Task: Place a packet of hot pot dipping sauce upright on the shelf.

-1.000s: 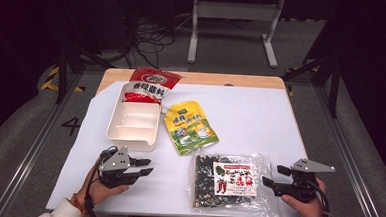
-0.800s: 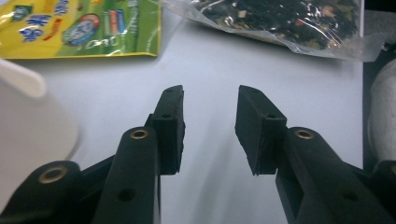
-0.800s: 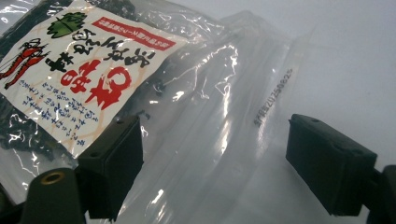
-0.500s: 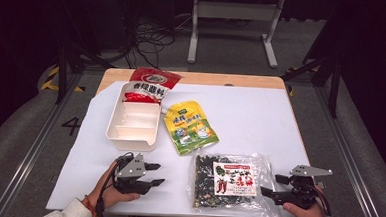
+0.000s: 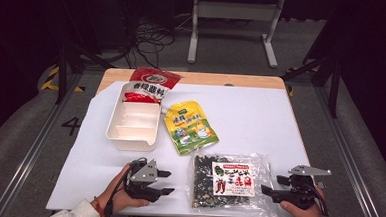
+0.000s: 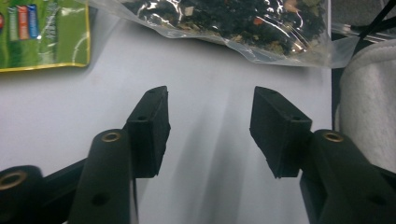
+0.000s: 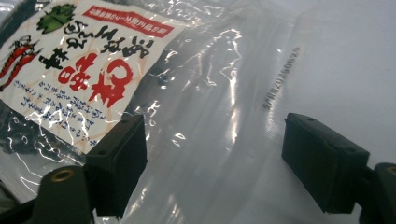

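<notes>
Tongs (image 5: 169,183) in your left hand have just been spreading, empty, right tongs (image 5: 265,191) gape at the clear bag (image 5: 228,185) at six o'clock on the worktop (image 5: 250,121); approach underway, next pinch its edge.

Dim room – grey floor (image 5: 24,144), white table (image 5: 260,122), cables (image 5: 154,41) behind.

On the table (image 5: 260,117), the tray (image 5: 132,121) lies far left, a packet (image 5: 151,82) at its far end. A pouch (image 5: 190,126) lies just right of the tray. The clear bag (image 5: 229,186) lies near, between the left gripper (image 5: 164,182) and the right gripper (image 5: 267,191).
</notes>
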`<state>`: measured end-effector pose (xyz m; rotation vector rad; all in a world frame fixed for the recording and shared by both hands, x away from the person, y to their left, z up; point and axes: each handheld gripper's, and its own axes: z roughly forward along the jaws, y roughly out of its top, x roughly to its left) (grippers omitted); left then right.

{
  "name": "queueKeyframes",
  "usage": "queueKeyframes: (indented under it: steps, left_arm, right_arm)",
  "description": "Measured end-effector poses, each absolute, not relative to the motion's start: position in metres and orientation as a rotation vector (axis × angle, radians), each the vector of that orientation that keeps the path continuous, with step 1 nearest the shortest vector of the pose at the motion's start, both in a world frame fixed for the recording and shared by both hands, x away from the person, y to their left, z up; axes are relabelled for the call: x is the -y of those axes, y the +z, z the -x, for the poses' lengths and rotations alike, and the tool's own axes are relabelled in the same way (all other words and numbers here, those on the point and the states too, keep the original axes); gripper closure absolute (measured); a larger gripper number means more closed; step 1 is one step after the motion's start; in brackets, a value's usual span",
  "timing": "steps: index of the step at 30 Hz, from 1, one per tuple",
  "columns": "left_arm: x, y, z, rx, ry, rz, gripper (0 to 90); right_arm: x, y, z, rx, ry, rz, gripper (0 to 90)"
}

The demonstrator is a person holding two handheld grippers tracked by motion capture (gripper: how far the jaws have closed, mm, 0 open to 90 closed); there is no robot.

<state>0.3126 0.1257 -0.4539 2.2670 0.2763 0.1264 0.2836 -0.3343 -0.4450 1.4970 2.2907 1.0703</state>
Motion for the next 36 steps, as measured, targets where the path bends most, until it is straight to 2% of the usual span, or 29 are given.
queueKeyframes:
  steps: [2,5,8,10,13,16,20,25,32,35,36]
  left_arm:
    - [-0.122,-0.455,-0.311,-0.259,0.116,-2.279,52.3]
    - [-0.117,-0.456,-0.309,-0.222,0.088,-2.283,59.2]
    - [-0.111,-0.457,-0.306,-0.195,0.062,-2.294,63.4]
    - [-0.105,-0.458,-0.306,-0.175,0.049,-2.297,64.0]
    - [-0.1,-0.459,-0.304,-0.152,0.035,-2.305,65.4]
    - [-0.096,-0.461,-0.302,-0.119,0.039,-2.324,65.8]
    - [-0.095,-0.462,-0.302,-0.115,0.031,-2.34,68.5]
    - [-0.09,-0.464,-0.299,-0.076,0.029,-2.359,74.8]
    - [-0.085,-0.464,-0.301,-0.069,0.033,-2.358,79.2]
    - [-0.083,-0.464,-0.303,-0.058,0.03,-2.365,80.1]
    - [-0.082,-0.464,-0.304,-0.048,0.03,-2.364,80.3]
  right_arm:
    - [0.334,-0.448,-0.283,-2.289,1.128,-1.49,13.0]
    - [0.329,-0.452,-0.285,-2.297,1.157,-1.444,11.8]
    - [0.325,-0.455,-0.289,-2.291,1.25,-1.421,15.0]
    - [0.32,-0.454,-0.292,-2.296,1.21,-1.402,15.5]
    - [0.316,-0.446,-0.291,-2.307,1.055,-1.41,22.6]
    - [0.327,-0.446,-0.285,-2.251,1.024,-1.479,16.9]
    - [0.333,-0.447,-0.282,-2.246,1.057,-1.506,16.6]
    - [0.336,-0.448,-0.272,-2.339,1.202,-1.5,19.5]
    - [0.321,-0.45,-0.267,-2.348,1.094,-1.42,18.7]
    - [0.308,-0.45,-0.269,-2.384,1.069,-1.343,21.5]
    - [0.302,-0.45,-0.27,-2.402,1.043,-1.313,25.3]
